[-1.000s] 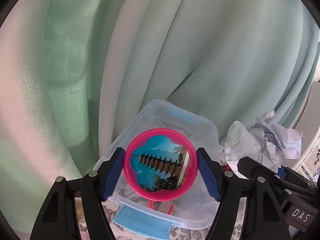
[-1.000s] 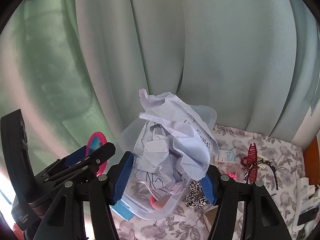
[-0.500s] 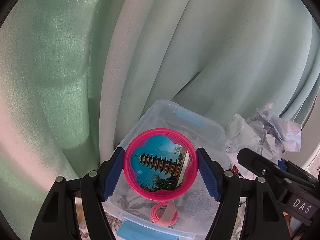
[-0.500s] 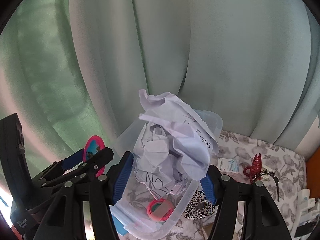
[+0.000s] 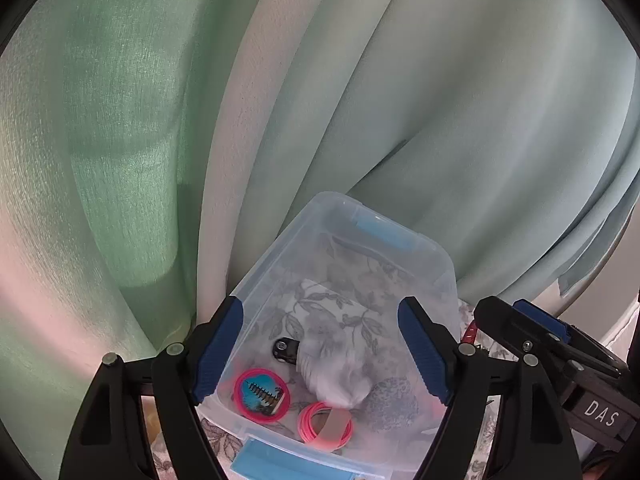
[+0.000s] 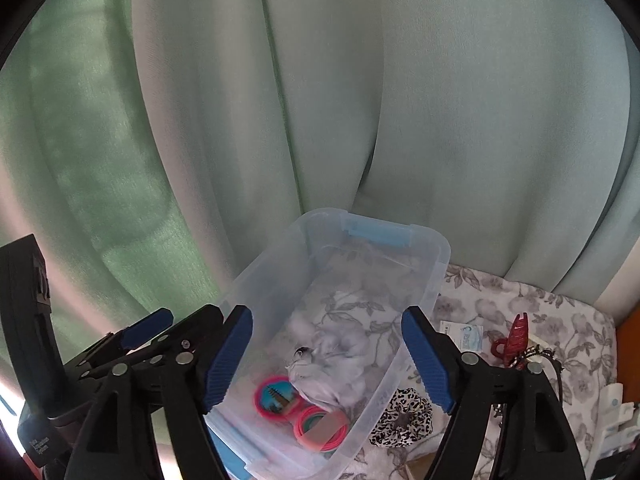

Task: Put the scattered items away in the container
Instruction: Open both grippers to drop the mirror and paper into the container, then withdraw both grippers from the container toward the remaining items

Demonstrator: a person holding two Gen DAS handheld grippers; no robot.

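Note:
A clear plastic bin (image 5: pixel 432 248) (image 6: pixel 438 256) with blue latches stands on a floral cloth by the curtain. Inside lie a round pink mirror (image 5: pixel 261 395) (image 6: pixel 278 399), a crumpled white paper wad (image 5: pixel 336 376) (image 6: pixel 332 368), a bundle of pink hair ties (image 5: pixel 325 421) (image 6: pixel 320 428) and a small black item (image 5: pixel 285 348). My left gripper (image 5: pixel 320 348) hangs above the bin, its jaws opening with nothing between them. My right gripper (image 6: pixel 327 356) hovers over the bin too, jaws opening and nothing in them.
Right of the bin lie a leopard-print scrunchie (image 6: pixel 402 416), a small white packet (image 6: pixel 462 334), a red claw clip (image 6: pixel 514 338) and a dark hairband (image 6: pixel 554 364). Pale green curtains (image 6: pixel 320 100) hang close behind. The other gripper shows at each view's edge.
The pink mirror left my left gripper and dropped into the bin. The paper wad fell from my right gripper into the bin. Both jaws widened.

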